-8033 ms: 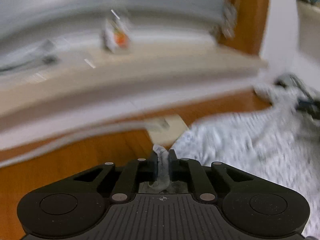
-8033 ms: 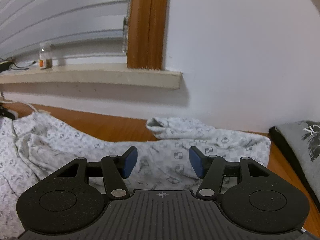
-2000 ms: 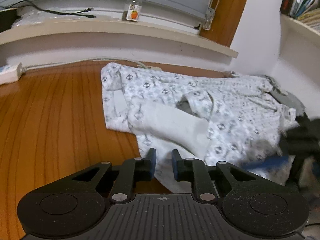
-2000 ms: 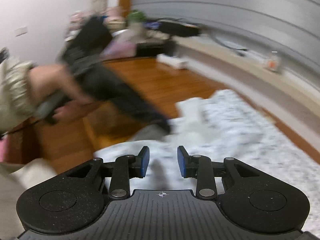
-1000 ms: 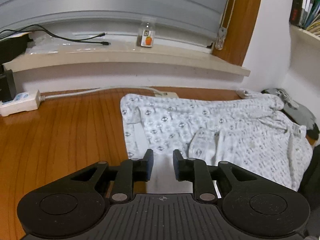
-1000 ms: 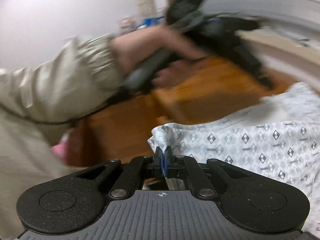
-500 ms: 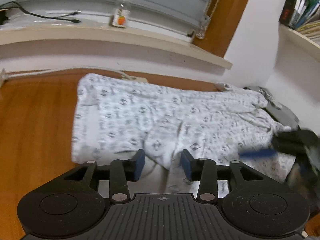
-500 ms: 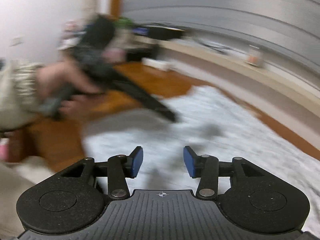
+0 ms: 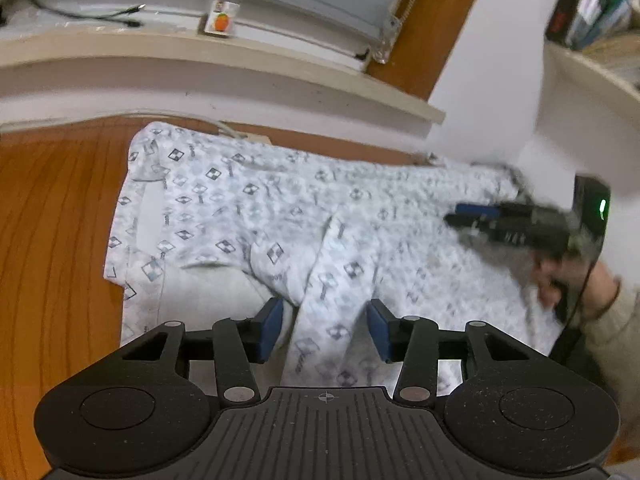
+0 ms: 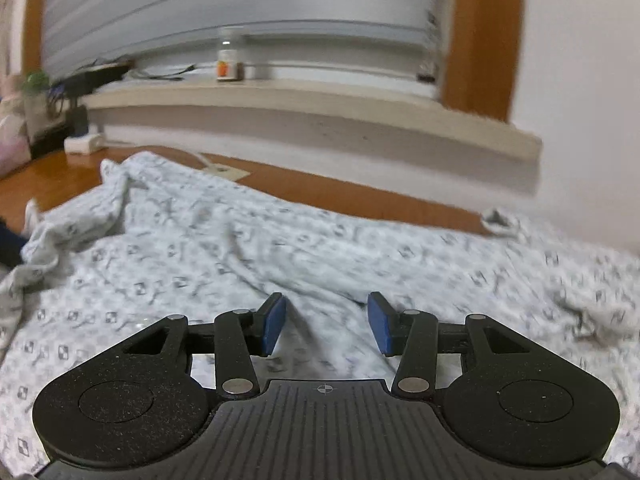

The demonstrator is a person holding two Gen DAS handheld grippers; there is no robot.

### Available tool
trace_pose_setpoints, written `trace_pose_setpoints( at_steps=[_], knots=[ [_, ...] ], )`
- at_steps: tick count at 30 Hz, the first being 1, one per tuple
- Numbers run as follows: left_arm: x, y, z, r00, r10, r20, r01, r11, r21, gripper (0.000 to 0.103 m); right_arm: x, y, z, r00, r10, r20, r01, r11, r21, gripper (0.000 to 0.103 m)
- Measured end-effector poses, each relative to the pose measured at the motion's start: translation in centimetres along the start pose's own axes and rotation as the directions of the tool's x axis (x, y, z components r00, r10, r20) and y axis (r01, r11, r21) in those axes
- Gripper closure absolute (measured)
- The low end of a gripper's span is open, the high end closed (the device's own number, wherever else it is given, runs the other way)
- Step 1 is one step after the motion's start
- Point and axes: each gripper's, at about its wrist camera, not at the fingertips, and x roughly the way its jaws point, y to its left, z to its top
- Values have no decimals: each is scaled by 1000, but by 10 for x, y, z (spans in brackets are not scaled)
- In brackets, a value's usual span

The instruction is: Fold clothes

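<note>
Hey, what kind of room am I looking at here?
Probably a lived-in home room: a white patterned garment spread on a wooden floor, beneath a beige window sill, with a bookshelf alongside.

Left gripper (image 9: pixel 325 330) and right gripper (image 10: pixel 326 329) both hover, jaws spread wide.

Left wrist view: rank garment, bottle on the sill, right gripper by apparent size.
1. garment, covers most of the table.
2. right gripper, blurred, looks far smaller.
3. bottle, smallest, though it sits farthest from the camera.
</note>
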Motion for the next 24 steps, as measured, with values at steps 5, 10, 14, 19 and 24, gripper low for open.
trace_pose_setpoints(
  at_steps=[5,10,14,19,24],
  knots=[
    [-40,2,-5,994,39,102,-39,999,-5,96,-5,-4,-2,1000,-4,6,4,1000,7,52],
    [-106,45,-21,990,98,103,-86,989,-117,99,-16,1,-4,1000,7,11,-7,1000,-16,52],
    [-110,48,-32,990,140,22,-138,987,-79,95,-19,3,-5,1000,-10,0,10,998,-58,52],
    [-109,53,-26,966,251,64,-245,966,-87,54,-25,-14,-9,998,-69,0,69,997,-44,52],
    [-99,45,-15,973,211,92,-206,977,-62,46,-36,-48,-22,996,-89,-28,90,995,32,52]
  ],
)
